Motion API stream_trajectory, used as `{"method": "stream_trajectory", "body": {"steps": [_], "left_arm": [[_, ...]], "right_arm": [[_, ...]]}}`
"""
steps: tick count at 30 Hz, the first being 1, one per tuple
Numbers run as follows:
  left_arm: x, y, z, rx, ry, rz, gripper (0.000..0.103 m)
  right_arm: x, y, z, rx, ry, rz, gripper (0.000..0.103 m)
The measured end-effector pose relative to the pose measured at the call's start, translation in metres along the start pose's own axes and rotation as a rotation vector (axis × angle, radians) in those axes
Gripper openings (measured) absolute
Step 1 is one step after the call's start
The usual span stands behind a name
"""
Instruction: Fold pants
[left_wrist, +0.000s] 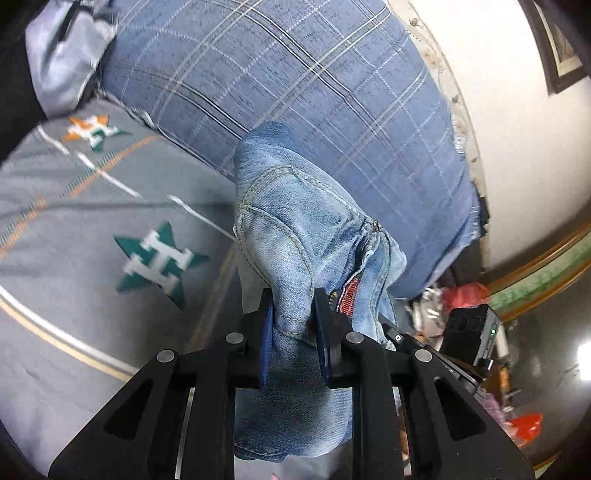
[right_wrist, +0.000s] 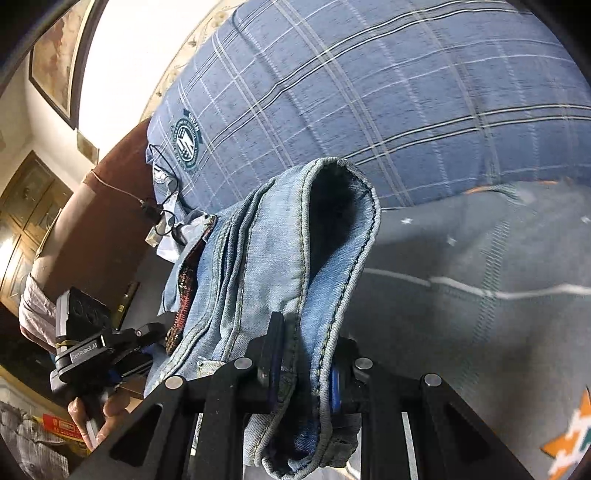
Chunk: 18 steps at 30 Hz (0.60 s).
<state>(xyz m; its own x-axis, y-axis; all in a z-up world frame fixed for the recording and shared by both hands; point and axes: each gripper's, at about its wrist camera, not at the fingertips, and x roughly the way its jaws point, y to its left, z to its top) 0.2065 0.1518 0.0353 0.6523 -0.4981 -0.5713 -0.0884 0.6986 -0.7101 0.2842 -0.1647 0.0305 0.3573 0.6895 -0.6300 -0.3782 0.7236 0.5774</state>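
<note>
The pants are light blue jeans, held up off the bed by both grippers. My left gripper is shut on a bunched fold of denim near the open zipper with its red lining. My right gripper is shut on a stitched hem of the jeans, whose leg opening gapes dark above the fingers. The left gripper also shows in the right wrist view, at the lower left, in a hand. Denim hangs down between and below both pairs of fingers.
A grey bedspread with star emblems lies below. A blue plaid pillow fills the back, also seen in the right wrist view. A black cable lies by the pillow. A white wall with a framed picture stands behind.
</note>
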Motion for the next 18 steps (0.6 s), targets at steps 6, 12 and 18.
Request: {"method": "stream_trajectory", "body": {"steps": [6, 12, 18], "left_arm": [[0.031, 0.013, 0.006, -0.008, 0.023, 0.064, 0.019], [0.063, 0.02, 0.002, 0.004, 0.075, 0.159, 0.019], [0.077, 0.034, -0.002, -0.012, 0.087, 0.211, 0.019]], "right_arm": [[0.035, -0.023, -0.002, 0.022, 0.027, 0.017, 0.019], [0.051, -0.045, 0.0, 0.063, 0.062, -0.043, 0.019], [0.072, -0.065, -0.008, 0.108, 0.11, -0.103, 0.019]]}}
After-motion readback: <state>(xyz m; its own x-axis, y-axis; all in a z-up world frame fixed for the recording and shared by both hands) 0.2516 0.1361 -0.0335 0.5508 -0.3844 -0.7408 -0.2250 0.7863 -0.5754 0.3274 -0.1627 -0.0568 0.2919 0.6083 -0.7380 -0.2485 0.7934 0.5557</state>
